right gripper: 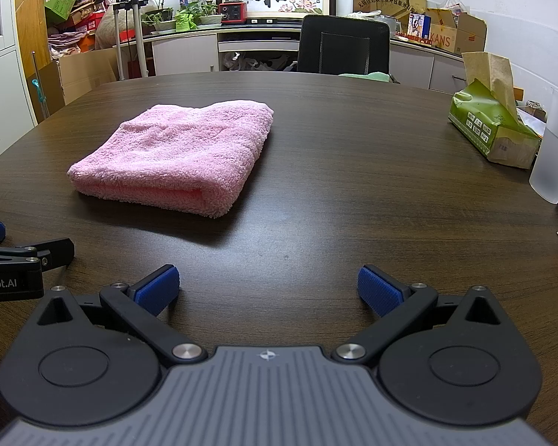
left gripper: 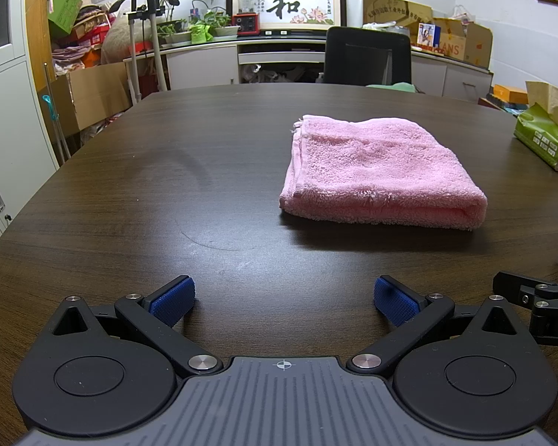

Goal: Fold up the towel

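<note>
Pink terry towel (left gripper: 383,171) lies on the dark wood-grain table (left gripper: 167,186) as a thick, squared stack, so the folding looks finished or one fold short. It sits ahead and right of the left gripper (left gripper: 284,299), ahead and left of the right gripper (right gripper: 268,290), apart from both. Both grippers are spread wide and hold nothing. Any further fold would call for pinching a near corner.

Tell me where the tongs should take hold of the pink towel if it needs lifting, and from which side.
Grip the thick rolled fold along the near edge of the pink towel, coming in low from the front. That edge faces both open tongs, left and right, and stands rounded above the table, so one finger can probably slide under. The loose layered edges lie on its left side.
</note>
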Available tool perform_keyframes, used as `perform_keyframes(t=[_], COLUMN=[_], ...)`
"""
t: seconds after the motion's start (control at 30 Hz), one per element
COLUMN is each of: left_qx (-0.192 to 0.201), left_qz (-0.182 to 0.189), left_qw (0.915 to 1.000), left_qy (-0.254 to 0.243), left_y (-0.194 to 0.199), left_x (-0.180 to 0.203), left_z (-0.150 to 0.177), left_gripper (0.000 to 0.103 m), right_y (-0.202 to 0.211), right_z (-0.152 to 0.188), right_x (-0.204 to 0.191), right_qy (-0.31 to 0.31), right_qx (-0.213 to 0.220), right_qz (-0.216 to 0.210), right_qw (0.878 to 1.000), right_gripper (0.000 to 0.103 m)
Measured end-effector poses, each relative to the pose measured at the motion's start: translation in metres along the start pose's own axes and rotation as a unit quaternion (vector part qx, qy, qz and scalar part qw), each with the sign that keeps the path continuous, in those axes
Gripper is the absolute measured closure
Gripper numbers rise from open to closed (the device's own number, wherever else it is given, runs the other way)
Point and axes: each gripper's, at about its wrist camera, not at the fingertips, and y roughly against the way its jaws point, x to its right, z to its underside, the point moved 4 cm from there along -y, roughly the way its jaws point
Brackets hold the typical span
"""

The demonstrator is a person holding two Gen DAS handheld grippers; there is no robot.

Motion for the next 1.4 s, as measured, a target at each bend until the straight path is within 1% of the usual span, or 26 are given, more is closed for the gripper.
perform_keyframes(t=[1.03,1.2,1.4], left_qx=[0.0,0.0,0.003], left_qz=[-0.002,-0.011,-0.033], left_qw=[1.0,0.9999,0.9994], left_qy=[0.003,0.008,0.015], left_y=[0.001,0.0,-0.004], left_x=[-0.002,-0.01,-0.036], left_z=[0.0,-0.002,-0.006], left_gripper=[0.0,0.0,0.0], right_y=[0.0,-0.001,0.0], right_z=[0.0,0.0,0.0], right_x=[0.0,0.001,-0.001], right_qy=[0.001,0.001,0.001], right_qx=[0.0,0.0,0.0], right_qz=[-0.001,-0.002,-0.002], right_qw=[1.0,1.0,1.0], right_gripper=[0.0,0.0,0.0])
